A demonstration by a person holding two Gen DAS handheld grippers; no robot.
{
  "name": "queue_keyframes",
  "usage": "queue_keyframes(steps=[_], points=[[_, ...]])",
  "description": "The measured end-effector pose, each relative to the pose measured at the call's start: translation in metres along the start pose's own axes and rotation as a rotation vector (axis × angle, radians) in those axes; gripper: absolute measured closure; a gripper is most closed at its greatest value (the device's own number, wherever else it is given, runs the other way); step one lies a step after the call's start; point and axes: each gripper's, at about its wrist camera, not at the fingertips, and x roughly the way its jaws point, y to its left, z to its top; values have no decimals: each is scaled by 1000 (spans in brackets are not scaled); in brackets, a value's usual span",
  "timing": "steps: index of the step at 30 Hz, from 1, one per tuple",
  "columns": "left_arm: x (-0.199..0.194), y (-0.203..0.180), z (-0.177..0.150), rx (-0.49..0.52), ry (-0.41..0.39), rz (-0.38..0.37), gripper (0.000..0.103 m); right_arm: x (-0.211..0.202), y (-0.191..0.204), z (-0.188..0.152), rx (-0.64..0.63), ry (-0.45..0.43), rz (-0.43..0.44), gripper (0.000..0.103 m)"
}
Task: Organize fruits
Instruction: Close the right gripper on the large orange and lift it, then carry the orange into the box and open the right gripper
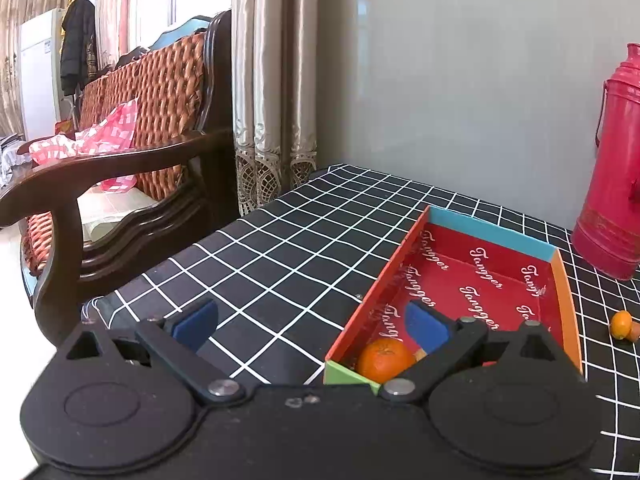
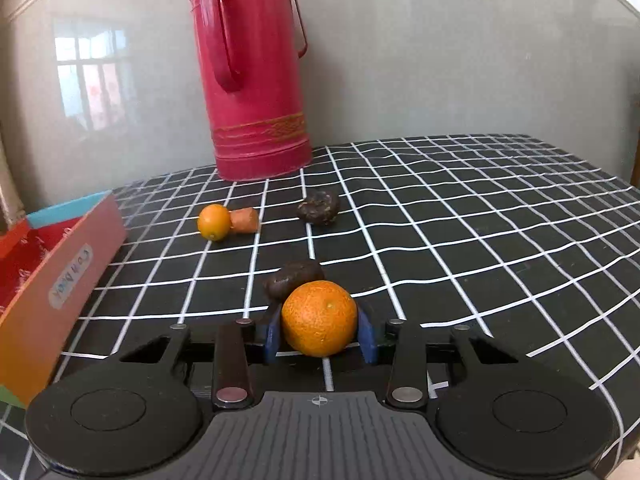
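A surface (image 2: pixel 460 216) under a black cloth with a white grid fills both views, backed by a grey wall (image 1: pixel 460 72). To the far left of it in the left wrist view stands a dark wooden sofa (image 1: pixel 132 128) with woven orange cushions, beside beige curtains (image 1: pixel 272 80). A tall red thermos (image 2: pixel 252 80) stands upright at the far edge of the surface, against the wall. Left of it lies an open cardboard box (image 1: pixel 562 292) with a red printed inside, a blue far wall and an orange right wall; one orange (image 1: pixel 385 360) sits in its near corner.

The left tool (image 1: pixel 310 326) is spread wide, its right blue pad over the box, its left pad over bare cloth, pinching nothing. The right tool (image 2: pixel 320 330) is pinching a large orange (image 2: pixel 319 317) between its blue pads, near the middle of the surface. Just behind that fruit lies a dark brown lump (image 2: pixel 294 280). Farther off sits another dark brown lump (image 2: pixel 319 207), and left of it a small orange fruit (image 2: pixel 213 222) touching a stubby carrot piece (image 2: pixel 245 220).
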Motion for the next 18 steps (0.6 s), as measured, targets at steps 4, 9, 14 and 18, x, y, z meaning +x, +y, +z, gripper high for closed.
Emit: queue_keyframes(steps=[4,9,14,18], points=[[1,3,1,-11,5,17,9,-12,8,1,-40,-53,18,64],[2,13,2,-25,7,55,8,-28,30,2,-87,-136,103,64],[6,31,4,-59,27,90,8,-42,59,2,-140,-207,249,64],[8,49,4,-80,33,126,8,-49,83,-1,-196,-222,355,64]])
